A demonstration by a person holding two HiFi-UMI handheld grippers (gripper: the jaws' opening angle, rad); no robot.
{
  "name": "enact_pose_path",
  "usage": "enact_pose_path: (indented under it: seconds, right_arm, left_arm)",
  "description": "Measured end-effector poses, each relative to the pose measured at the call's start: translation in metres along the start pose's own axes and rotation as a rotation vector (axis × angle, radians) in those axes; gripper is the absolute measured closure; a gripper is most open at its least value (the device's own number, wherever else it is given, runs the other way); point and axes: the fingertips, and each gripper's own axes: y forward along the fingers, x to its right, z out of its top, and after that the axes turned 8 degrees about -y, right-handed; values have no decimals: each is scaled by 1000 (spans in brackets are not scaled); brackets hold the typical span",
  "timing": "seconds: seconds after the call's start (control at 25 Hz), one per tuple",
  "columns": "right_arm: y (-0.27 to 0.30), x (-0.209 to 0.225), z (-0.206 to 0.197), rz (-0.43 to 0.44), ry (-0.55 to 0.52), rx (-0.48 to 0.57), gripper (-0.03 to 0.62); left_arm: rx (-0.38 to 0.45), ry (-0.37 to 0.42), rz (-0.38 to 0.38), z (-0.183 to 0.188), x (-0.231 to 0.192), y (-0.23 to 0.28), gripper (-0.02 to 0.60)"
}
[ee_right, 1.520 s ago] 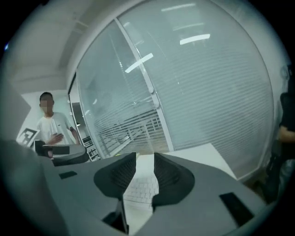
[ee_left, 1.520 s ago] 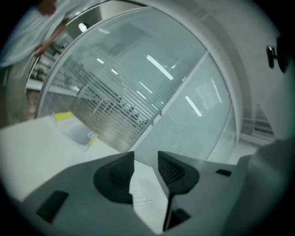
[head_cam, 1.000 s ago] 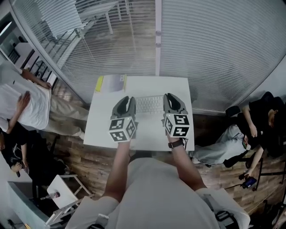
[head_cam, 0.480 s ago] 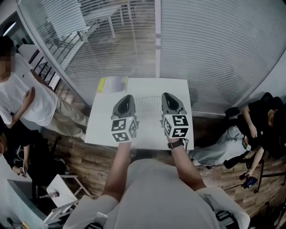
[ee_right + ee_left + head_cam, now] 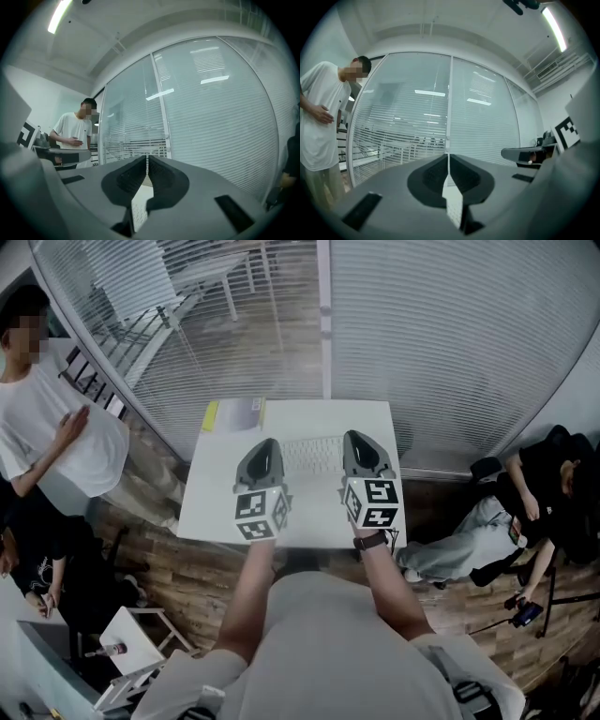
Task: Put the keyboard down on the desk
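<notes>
Left claw [image 5: 266, 443] is clenched: in the left gripper view I see its jaws pressed together with nothing between them. It points level, away from me, over the left half of the white table [image 5: 211, 498]. A yellow-edged booklet [image 5: 234, 414] lies at the table's far left corner. The white keyboard [image 5: 311, 456] lies flat on the table toward its far edge, between my two claws, and neither grips it. Right claw [image 5: 355, 437] is clenched and empty as well, level with the left one, beside the keyboard's right end.
</notes>
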Motion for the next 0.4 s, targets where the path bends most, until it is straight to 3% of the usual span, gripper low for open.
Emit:
enact_pose_path:
  seconds: [0.4]
  right_arm:
    - [4,2,-9,-19,18,-20,571]
  left_arm:
    - [-7,-37,28,-4,-21,-5,558]
